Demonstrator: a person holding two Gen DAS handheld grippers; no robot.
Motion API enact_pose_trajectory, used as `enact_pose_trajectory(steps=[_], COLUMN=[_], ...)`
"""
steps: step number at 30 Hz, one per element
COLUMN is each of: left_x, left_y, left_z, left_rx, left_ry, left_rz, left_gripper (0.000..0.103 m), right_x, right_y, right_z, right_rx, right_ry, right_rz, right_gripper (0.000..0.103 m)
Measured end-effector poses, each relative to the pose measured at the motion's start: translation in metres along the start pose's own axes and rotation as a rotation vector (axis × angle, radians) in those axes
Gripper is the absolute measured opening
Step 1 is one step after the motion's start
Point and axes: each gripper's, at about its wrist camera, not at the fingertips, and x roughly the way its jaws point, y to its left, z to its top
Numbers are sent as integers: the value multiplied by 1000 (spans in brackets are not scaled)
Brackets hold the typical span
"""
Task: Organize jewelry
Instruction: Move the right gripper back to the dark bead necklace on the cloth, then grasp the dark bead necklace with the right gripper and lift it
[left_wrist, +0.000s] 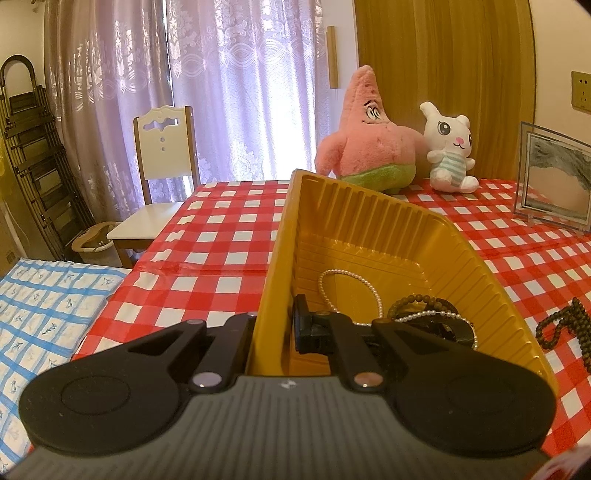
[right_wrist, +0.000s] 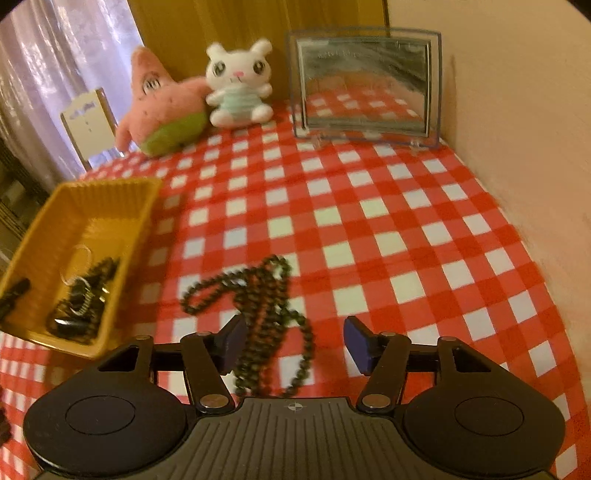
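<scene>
A yellow plastic tray (left_wrist: 369, 221) sits on the red-checked table; it also shows in the right wrist view (right_wrist: 110, 199). It holds a white pearl necklace (left_wrist: 354, 280) and dark bead bracelets (left_wrist: 424, 306). My left gripper (left_wrist: 275, 325) is shut on the tray's near left wall, one finger inside and one outside. A long dark bead necklace (right_wrist: 266, 306) lies loose on the cloth right of the tray; its end shows in the left wrist view (left_wrist: 565, 328). My right gripper (right_wrist: 293, 343) is open, low over that necklace, fingers on either side of its strands.
A pink star plush (left_wrist: 369, 136) and a white rabbit plush (left_wrist: 448, 147) stand at the table's back. A glass picture frame (right_wrist: 365, 85) stands at the back right by the wall. A white chair (left_wrist: 162, 177) stands beyond the left edge.
</scene>
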Motion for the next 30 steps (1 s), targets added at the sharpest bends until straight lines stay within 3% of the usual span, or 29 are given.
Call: enact_pose_trajectory(steps=[11,18,28,30], left_x=[0,0,0,-1], left_y=[0,1,3,4], left_z=[0,0,-1,-2], left_rx=[3,1,6,5], left_ry=[-1,0,-1,0], left_rz=[2,3,5,5], left_gripper=[7,7,7,7], right_x=[51,63,77,79], right_y=[16,28,63,66], right_z=[4,-2,-8,-9], right_rx=[-105,-104,-223,-222], right_ry=[65,97,44,39], right_rz=[5,2,-75,-72], right_gripper=[60,60,59,53])
